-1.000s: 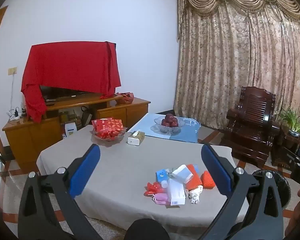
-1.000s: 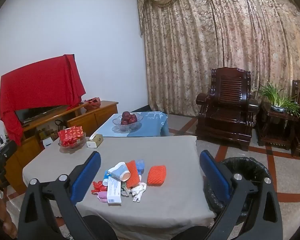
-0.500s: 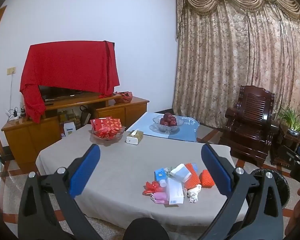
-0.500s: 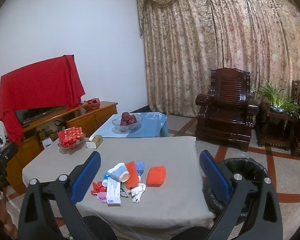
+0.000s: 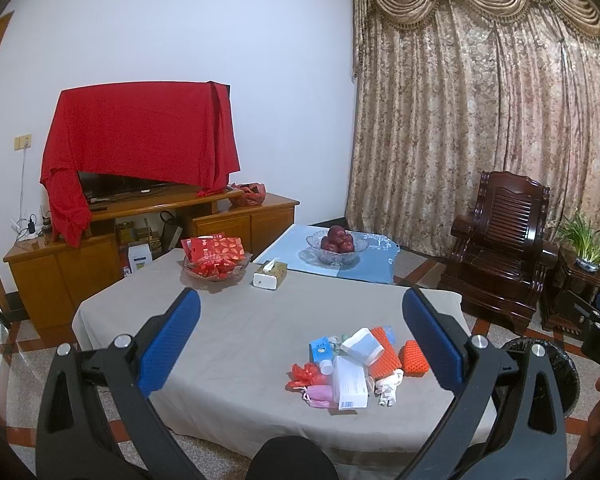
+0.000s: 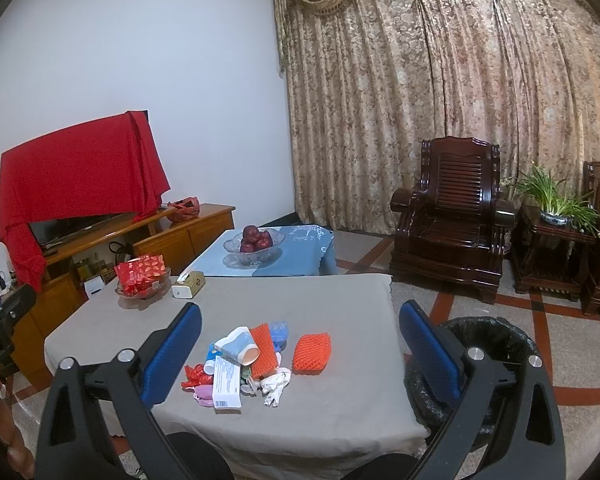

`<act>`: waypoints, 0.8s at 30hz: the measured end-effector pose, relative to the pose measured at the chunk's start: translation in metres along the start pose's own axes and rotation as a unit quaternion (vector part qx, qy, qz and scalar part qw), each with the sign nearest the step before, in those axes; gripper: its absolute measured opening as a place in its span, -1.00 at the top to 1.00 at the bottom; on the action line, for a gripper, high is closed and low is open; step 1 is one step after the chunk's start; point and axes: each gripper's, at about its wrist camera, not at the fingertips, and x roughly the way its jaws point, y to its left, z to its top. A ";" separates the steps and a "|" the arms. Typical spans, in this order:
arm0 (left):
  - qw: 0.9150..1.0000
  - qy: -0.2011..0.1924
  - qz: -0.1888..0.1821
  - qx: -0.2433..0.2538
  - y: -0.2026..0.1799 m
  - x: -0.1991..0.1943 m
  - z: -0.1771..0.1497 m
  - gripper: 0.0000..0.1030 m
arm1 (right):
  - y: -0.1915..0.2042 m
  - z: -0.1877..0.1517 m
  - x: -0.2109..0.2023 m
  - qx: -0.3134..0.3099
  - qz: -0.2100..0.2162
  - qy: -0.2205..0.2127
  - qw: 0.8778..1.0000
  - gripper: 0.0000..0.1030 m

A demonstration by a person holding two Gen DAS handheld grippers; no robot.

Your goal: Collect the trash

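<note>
- My left gripper hangs released, blue-padded jaws spread wide and holding nothing, above the near edge of the grey-clothed table.
- Far-left corner of the table: a glass bowl of red packets, and just beside it a white tissue box. I judge neither to be trash.
- The trash sits in one heap near the table's near-right corner: a crumpled red plastic scrap and a pink wad at its left, a flat white printed carton and a tipped pale-blue paper cup in the middle, a white crumpled tissue in front, and two orange foam nets, of which the separate orange foam net pad lies farthest right.
- My right gripper is likewise released and empty, above that heap.
- On the floor just off the table's right edge stands a round bin lined with a black bag.
- Nothing looks collected yet; I judge this to be the approach. Next I would lower my right gripper onto the separate orange pad, nearest the bin, and close on it.
</note>
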 end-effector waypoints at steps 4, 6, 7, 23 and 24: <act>1.000 -0.001 0.001 0.000 0.000 0.000 0.000 -0.91 | 0.001 -0.002 0.001 0.000 0.000 -0.001 1.000 -0.89; 1.000 0.000 0.000 -0.001 0.000 0.000 -0.001 -0.91 | 0.001 -0.001 0.001 0.000 0.000 0.000 1.000 -0.89; 1.000 -0.001 0.000 -0.001 0.000 0.000 0.000 -0.91 | 0.001 -0.002 0.001 0.000 0.000 0.000 1.000 -0.89; 1.000 0.002 0.000 0.000 -0.003 0.000 -0.003 -0.91 | -0.005 0.006 -0.009 0.000 -0.002 -0.001 1.000 -0.89; 1.000 0.003 0.000 0.001 -0.003 0.000 -0.004 -0.91 | -0.006 0.005 -0.006 0.001 -0.003 -0.002 1.000 -0.89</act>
